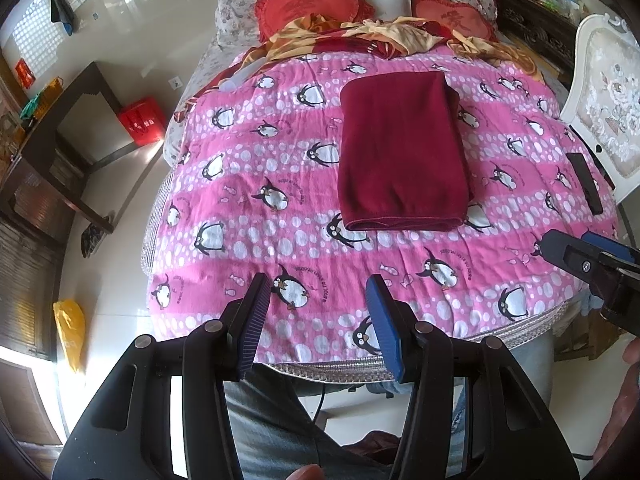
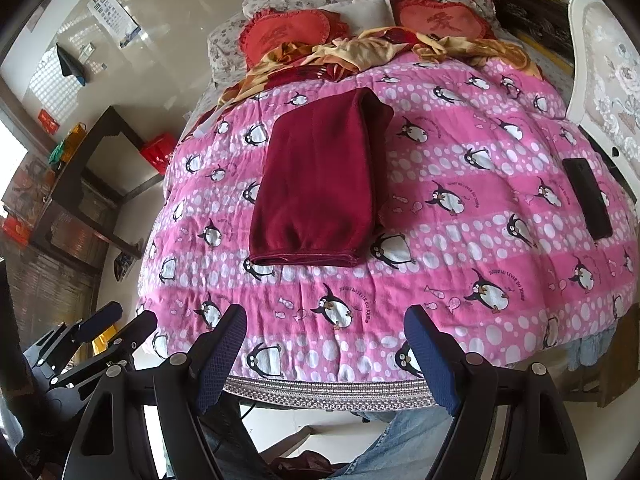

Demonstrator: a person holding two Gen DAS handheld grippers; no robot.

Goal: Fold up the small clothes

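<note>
A dark red garment (image 1: 402, 148) lies folded in a neat rectangle on the pink penguin quilt (image 1: 248, 216); it also shows in the right wrist view (image 2: 316, 184) on the quilt (image 2: 460, 248). My left gripper (image 1: 320, 312) is open and empty, held above the quilt's near edge, well short of the garment. My right gripper (image 2: 324, 352) is open and empty, also near the front edge. The right gripper shows at the right of the left wrist view (image 1: 576, 256); the left gripper shows at the lower left of the right wrist view (image 2: 116, 324).
A black phone (image 2: 588, 196) lies on the quilt at the right. Red heart pillows (image 1: 316, 8) and crumpled yellow-red cloth (image 1: 360, 36) lie at the bed's far end. A white chair (image 1: 608, 96) stands right of the bed; a dark cabinet (image 1: 68, 128) stands at the left.
</note>
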